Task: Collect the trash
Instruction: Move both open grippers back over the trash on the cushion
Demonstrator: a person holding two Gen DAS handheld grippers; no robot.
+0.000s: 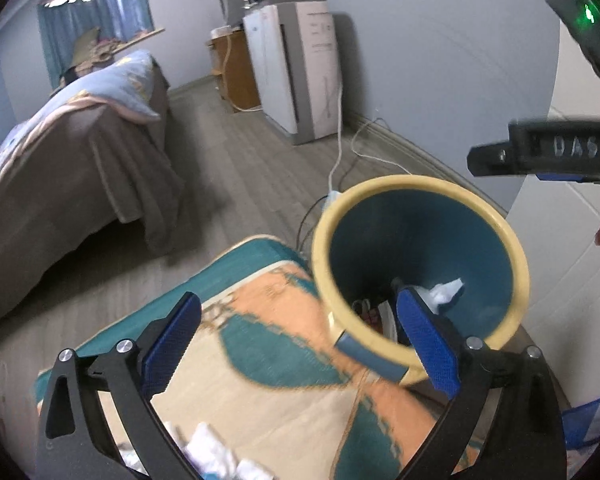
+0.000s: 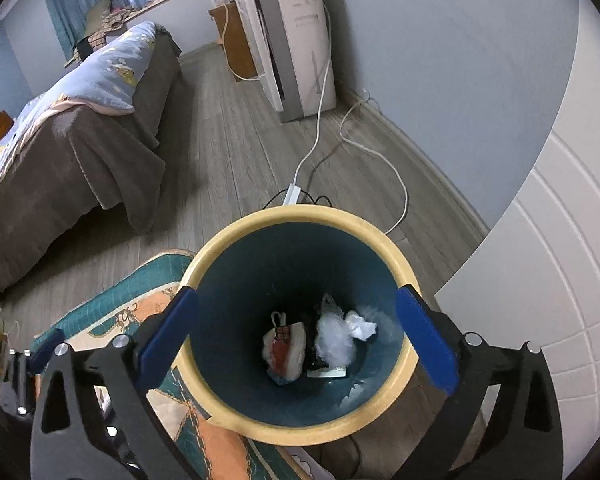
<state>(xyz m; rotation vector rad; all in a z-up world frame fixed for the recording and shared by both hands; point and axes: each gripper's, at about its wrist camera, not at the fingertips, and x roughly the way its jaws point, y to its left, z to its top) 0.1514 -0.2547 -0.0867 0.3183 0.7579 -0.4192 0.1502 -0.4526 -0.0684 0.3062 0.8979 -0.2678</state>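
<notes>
Black angular frames with blue textured pads fill the bottom of both wrist views: left gripper [image 1: 300, 344] and right gripper [image 2: 296, 344], fingers on both spread wide, released, nothing between the pads. Right gripper hangs straight over the bin [image 2: 396, 252], its two pads straddling the rim without touching that I can see. Bin is round, tapered, smooth plastic, cream-yellow rim, dark teal inside. Contents at the bottom: one crumpled white tissue [image 2: 360, 326], one fluffy white wad [image 2: 334, 344], one red-and-white wrapper bundle [image 2: 284, 350], one flat white card [image 2: 327, 372]; dark bits between them too small to tell. Left gripper sits beside the bin, left pad over the mat, right pad overlapping the bin's near rim in the left view. More crumpled white trash [image 1: 208, 454] lies blurred at the bottom edge of the left view, below the left fingers, on the mat [image 1: 268, 344]. Mat is quilted fabric, teal border, orange and cream pattern, flat on grey wood-look floor [image 2: 236, 152]. One bed [image 2: 72, 148] with brown draped throw and a blue printed quilt. One white boxy appliance [image 2: 300, 36] against the wall, white cables [image 2: 380, 156] trailing from it across the floor to just behind the bin.
</notes>
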